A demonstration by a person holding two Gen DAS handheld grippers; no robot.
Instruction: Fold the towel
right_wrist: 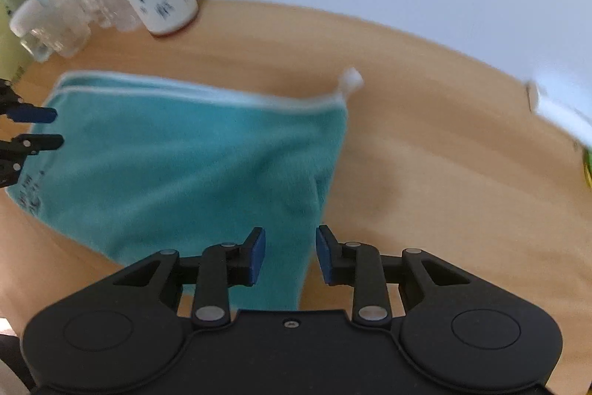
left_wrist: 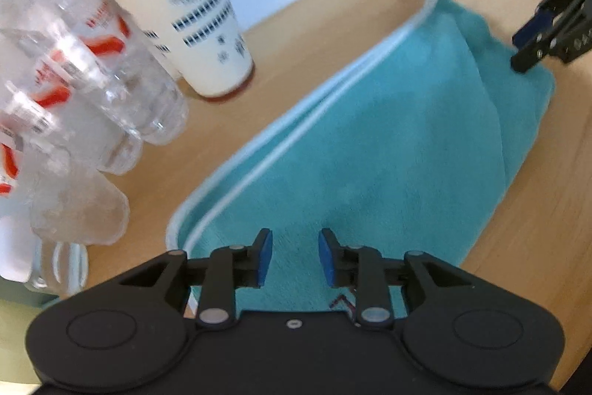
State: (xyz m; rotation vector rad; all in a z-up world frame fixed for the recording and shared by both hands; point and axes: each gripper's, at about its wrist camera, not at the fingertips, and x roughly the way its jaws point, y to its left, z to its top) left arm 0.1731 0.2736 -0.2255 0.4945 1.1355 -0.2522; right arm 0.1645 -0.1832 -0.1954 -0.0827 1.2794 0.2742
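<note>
The wooden tabletop (right_wrist: 425,150) fills both views, with a pale wall rising behind its far edge. On it lies the teal towel (left_wrist: 388,143), folded over on itself so that two white-piped hems run side by side along the edge that faces the wall. A small white loop tag (right_wrist: 351,78) sticks out at one far corner of the towel. Dark embroidered lettering shows on the towel near the corner closest to the left tongs, too blurred to read.

Toward the tabletop's far left corner stands a white paper cup (left_wrist: 199,24) with a blue pattern and a red lid, upright and well apart from the towel. Just beside it is a cluster of clear plastic bottles (left_wrist: 74,76) with red-and-white labels, between the cup and the left edge of the tabletop.

The left tongs (left_wrist: 295,256) hang over the near part of the towel, pointing steeply down. Their blue pads stand apart with only cloth below them and nothing pinched between. The right tongs (right_wrist: 290,254) hang over the towel's opposite side, where the cloth meets bare wood. Their pads are likewise spread and grip nothing. In the left wrist view the right tongs' tips show over the towel's far right corner; whether they touch it I cannot tell.
</note>
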